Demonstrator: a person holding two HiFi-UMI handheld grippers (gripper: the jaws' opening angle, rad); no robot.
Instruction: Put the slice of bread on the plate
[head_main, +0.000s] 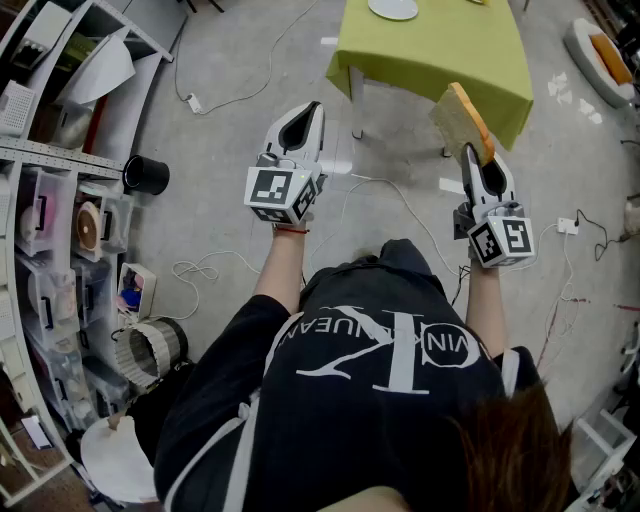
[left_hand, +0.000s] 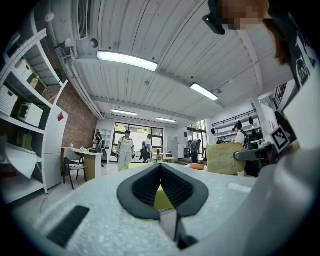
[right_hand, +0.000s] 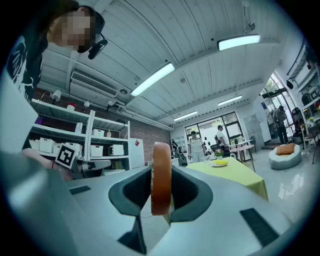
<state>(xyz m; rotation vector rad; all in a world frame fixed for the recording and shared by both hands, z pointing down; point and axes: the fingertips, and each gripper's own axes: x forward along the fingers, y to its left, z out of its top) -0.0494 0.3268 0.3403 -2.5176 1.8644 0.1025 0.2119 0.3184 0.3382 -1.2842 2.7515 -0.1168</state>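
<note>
The right gripper (head_main: 480, 165) is clamped on the slice of bread (head_main: 458, 118), which stands on edge between its jaws. The left gripper (head_main: 303, 118) beside it is pinched closed on nothing. The plate (head_main: 393, 8) sits on the green table (head_main: 440, 50), well ahead of both.

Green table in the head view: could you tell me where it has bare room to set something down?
The green cloth is bare between the white plate at the picture's top and the near edge behind the bread slice. Cables cross the floor; the shelves at left are crowded.
</note>
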